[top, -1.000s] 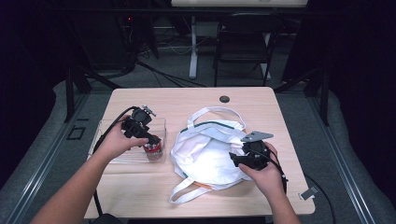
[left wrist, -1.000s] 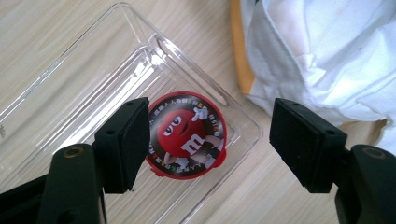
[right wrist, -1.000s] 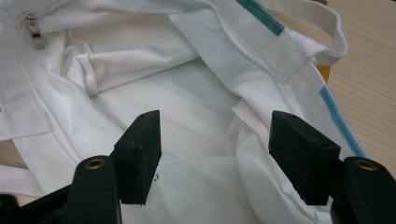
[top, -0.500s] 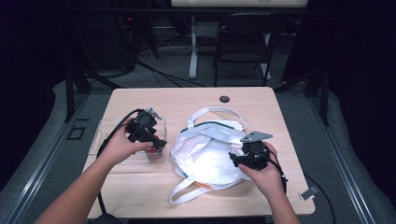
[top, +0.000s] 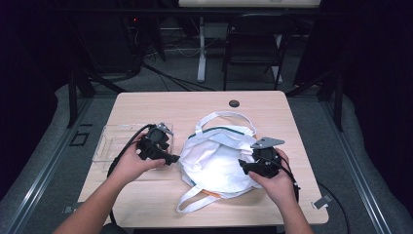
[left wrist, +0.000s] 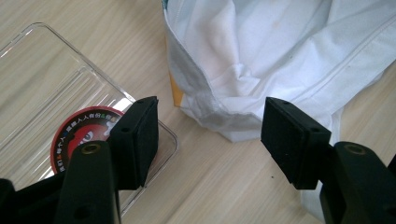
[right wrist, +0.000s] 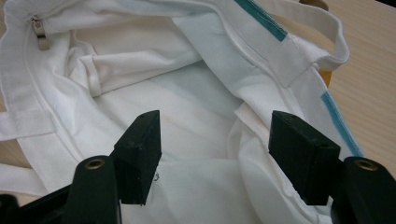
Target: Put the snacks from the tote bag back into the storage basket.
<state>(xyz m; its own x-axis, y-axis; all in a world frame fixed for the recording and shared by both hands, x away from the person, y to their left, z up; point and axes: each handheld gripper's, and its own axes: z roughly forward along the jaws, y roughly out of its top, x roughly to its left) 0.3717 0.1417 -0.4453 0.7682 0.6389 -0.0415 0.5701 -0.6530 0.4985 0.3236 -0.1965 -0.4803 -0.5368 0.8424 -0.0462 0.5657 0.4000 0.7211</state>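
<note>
A white cloth bag [top: 219,161] with teal trim and long handles lies open on the wooden table [top: 146,107]. My left gripper [top: 171,159] hovers low between a clear plastic tray [top: 114,141] and the bag's left edge, pointing at the bag. Its jaws have just been closing a little but stand open, with nothing pressed between them. In the left gripper view the left gripper [left wrist: 210,126] frames bare table and the bag's corner [left wrist: 224,121], and a red round item [left wrist: 77,137] rests in the tray [left wrist: 42,79]. My right gripper [right wrist: 215,140] is open over the bag's mouth [right wrist: 187,102], also at the bag's right side as the right gripper [top: 243,165].
A small dark round cap [top: 234,103] sits in the table near its far edge. A zipper pull [right wrist: 39,35] hangs at the bag's rim. Beyond the table stand a chair [top: 253,48] and stand legs on the dark floor.
My left gripper has moved right, from over the clear tray toward the bag's left edge. The red item stays in the tray. The right hand has not moved.
</note>
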